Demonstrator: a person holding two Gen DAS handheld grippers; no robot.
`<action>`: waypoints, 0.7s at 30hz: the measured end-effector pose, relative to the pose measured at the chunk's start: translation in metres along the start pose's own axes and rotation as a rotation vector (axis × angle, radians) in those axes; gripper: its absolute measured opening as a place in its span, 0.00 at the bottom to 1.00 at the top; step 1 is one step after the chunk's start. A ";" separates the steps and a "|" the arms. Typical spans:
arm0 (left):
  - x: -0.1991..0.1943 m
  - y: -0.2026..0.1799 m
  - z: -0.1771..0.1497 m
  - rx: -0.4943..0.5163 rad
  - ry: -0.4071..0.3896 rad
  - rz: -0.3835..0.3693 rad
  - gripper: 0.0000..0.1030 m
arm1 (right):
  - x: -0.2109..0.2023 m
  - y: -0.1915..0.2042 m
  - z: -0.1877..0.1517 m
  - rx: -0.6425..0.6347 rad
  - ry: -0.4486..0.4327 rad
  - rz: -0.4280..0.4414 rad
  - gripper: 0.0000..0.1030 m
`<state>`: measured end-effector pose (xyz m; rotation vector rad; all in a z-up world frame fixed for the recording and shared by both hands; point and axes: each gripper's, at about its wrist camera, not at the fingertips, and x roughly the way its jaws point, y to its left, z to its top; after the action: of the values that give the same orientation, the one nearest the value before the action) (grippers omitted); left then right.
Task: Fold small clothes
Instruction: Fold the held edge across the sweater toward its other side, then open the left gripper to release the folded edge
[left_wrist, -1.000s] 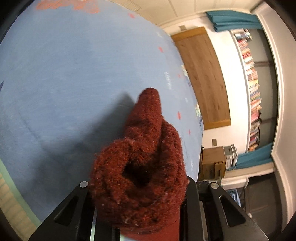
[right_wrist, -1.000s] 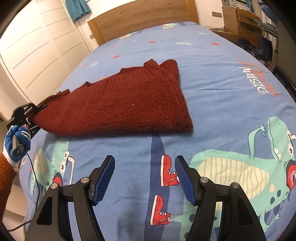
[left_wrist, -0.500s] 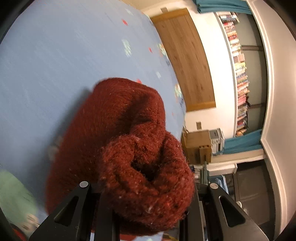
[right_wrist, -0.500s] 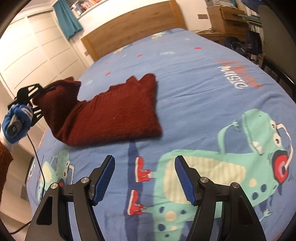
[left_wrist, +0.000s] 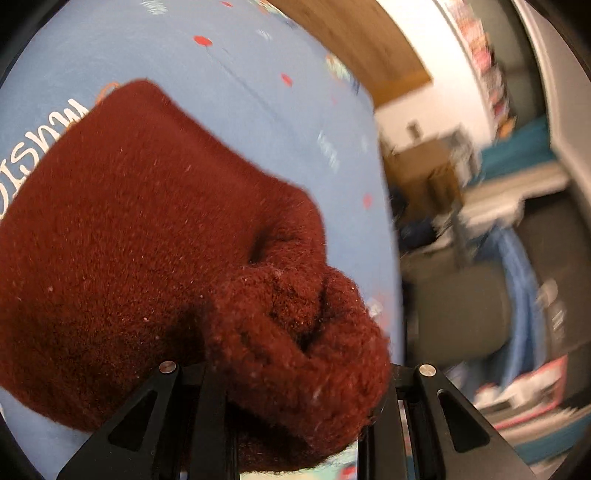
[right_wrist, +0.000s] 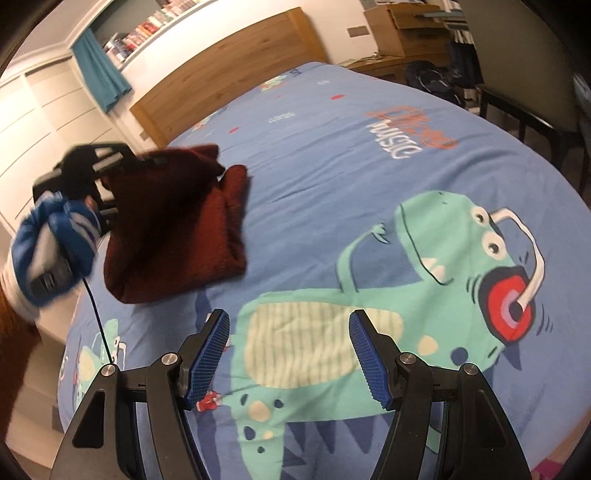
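Note:
A dark red knitted sweater (right_wrist: 177, 229) lies partly on the blue dinosaur bedspread (right_wrist: 369, 184). My left gripper (left_wrist: 291, 424) is shut on its bunched edge (left_wrist: 295, 332) and holds that edge lifted, so the sweater folds over itself. The rest of the sweater (left_wrist: 122, 229) fills the left wrist view. In the right wrist view the left gripper (right_wrist: 96, 166) shows at the left, held by a blue-gloved hand (right_wrist: 55, 243). My right gripper (right_wrist: 288, 354) is open and empty, above the bedspread near the front, apart from the sweater.
A wooden headboard (right_wrist: 229, 70) stands at the far end of the bed. A wooden bedside cabinet (right_wrist: 402, 33) and a dark chair (right_wrist: 524, 85) stand to the right. White wardrobe doors (right_wrist: 40, 122) are on the left. A cable (right_wrist: 96, 317) hangs from the left gripper.
My left gripper has lifted the sweater's edge and carried it rightward over the rest, doubling the sweater. My right gripper stayed open and drifted right, away from the sweater.

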<state>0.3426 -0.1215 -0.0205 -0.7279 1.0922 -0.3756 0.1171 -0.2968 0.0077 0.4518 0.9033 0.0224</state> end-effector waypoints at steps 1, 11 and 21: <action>0.006 -0.005 -0.008 0.038 0.006 0.040 0.17 | 0.001 -0.004 -0.001 0.012 0.002 0.004 0.67; 0.027 -0.039 -0.068 0.317 0.028 0.252 0.20 | 0.008 -0.008 0.003 0.046 0.004 0.036 0.67; 0.011 -0.044 -0.062 0.276 0.140 0.007 0.44 | 0.009 0.011 0.013 -0.002 0.011 0.028 0.67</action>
<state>0.2950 -0.1806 -0.0137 -0.4582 1.1462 -0.5652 0.1350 -0.2899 0.0118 0.4629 0.9075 0.0515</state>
